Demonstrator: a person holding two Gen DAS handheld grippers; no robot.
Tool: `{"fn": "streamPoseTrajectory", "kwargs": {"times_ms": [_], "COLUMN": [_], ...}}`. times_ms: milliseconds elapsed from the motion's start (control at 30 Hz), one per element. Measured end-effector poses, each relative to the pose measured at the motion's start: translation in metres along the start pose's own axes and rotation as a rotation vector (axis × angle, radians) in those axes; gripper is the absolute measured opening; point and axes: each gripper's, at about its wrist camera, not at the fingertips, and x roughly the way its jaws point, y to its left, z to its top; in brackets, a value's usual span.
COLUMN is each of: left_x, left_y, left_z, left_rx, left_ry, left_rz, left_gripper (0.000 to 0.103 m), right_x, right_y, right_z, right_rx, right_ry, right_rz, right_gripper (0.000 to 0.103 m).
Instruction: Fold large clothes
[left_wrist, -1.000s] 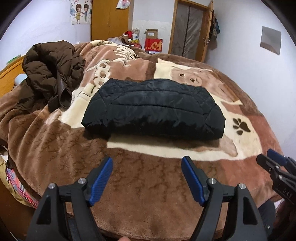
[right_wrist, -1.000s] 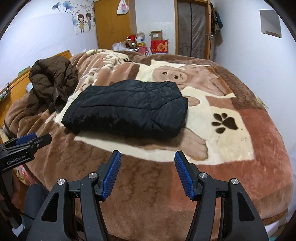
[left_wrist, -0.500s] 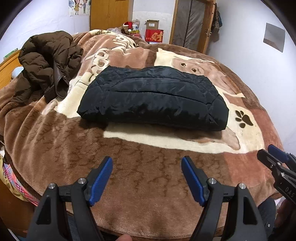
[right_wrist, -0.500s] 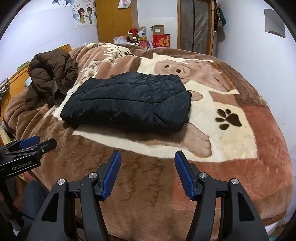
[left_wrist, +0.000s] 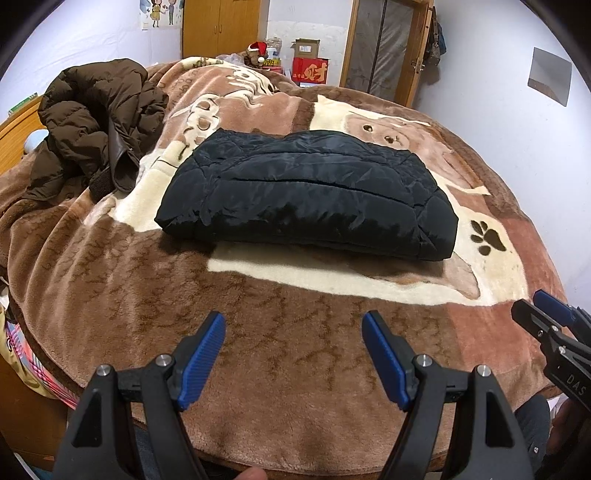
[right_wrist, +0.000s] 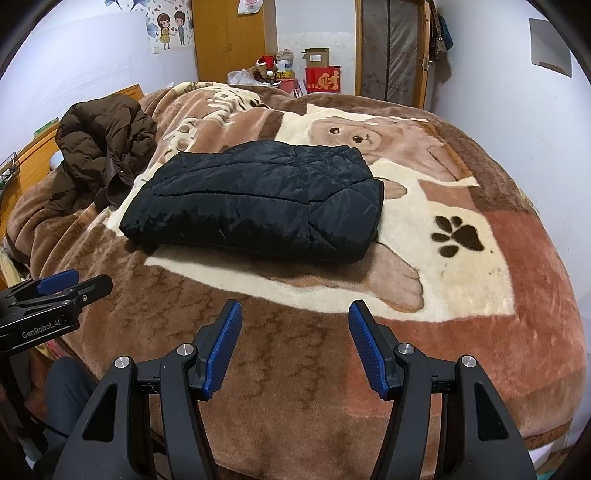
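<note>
black jacket (left_wrist: 310, 195) folded at blanket (left_wrist: 258, 332) centre, twelve o'clock of both claws. left gripper (left_wrist: 293, 343) and right gripper (right_wrist: 295, 332) spread, empty. brown coat (left_wrist: 92, 122) heaped at ten o'clock.

Even, soft indoor light is being spread across both fisheye views, with no hard glare. A faint sheen is being picked up on the black jacket (left_wrist: 310, 195), and a shallow shadow is being cast beneath it. Straight lines are being bowed and corners blackened at the edges; focus is being held throughout.
</note>
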Motion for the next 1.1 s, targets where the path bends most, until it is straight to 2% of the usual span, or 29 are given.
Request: {"fn": "streamPoseTrajectory", "kwargs": {"times_ms": [1100], "left_x": [-0.0064], "left_y": [0.0012], "left_z": [0.0025], "left_rx": [-0.002], "left_ry": [-0.01], "left_rz": [-0.009], "left_gripper": [0.078], "right_x": [-0.001], "right_y": [0.0032], "right_z": [-0.0053], "right_rx": [-0.009], "right_ry": [0.007], "right_rz": [0.001], "right_gripper": [0.06]}}
